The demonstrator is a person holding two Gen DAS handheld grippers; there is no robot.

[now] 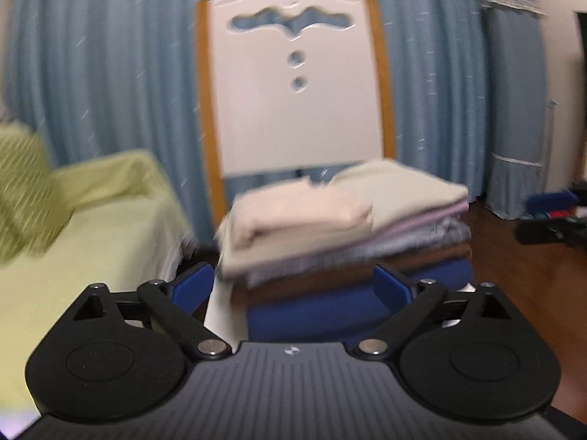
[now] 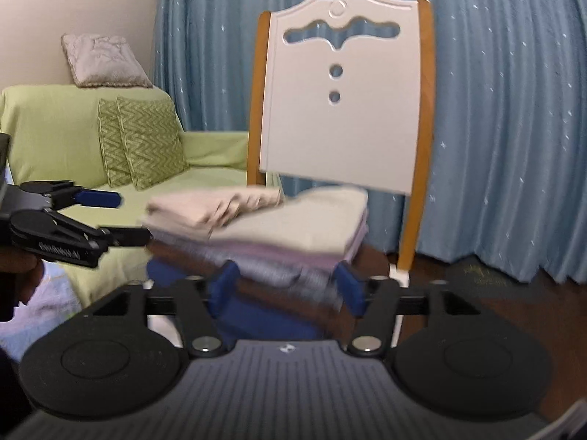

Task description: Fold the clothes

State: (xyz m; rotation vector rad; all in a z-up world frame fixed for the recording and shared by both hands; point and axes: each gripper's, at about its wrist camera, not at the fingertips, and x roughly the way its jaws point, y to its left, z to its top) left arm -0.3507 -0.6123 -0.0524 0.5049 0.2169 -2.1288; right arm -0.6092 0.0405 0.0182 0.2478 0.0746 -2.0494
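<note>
A stack of folded clothes (image 1: pixel 341 220) rests on the blue seat of a white chair (image 1: pixel 297 110); a small beige folded piece (image 1: pixel 297 216) lies on top at the left. The stack (image 2: pixel 279 227) and chair (image 2: pixel 341 91) also show in the right wrist view. My left gripper (image 1: pixel 293 286) is open and empty, just in front of the stack. My right gripper (image 2: pixel 288 286) is open and empty, its blue fingers in front of the stack's lower layers. The left gripper (image 2: pixel 121 216) shows from the side at the stack's left edge.
A green-covered sofa (image 2: pixel 205 154) with zigzag cushions (image 2: pixel 146 143) stands left of the chair. Blue curtains (image 2: pixel 495 110) hang behind. Dark wooden floor (image 1: pixel 513 286) lies to the right, with dark and blue objects (image 1: pixel 554 216) at the far right.
</note>
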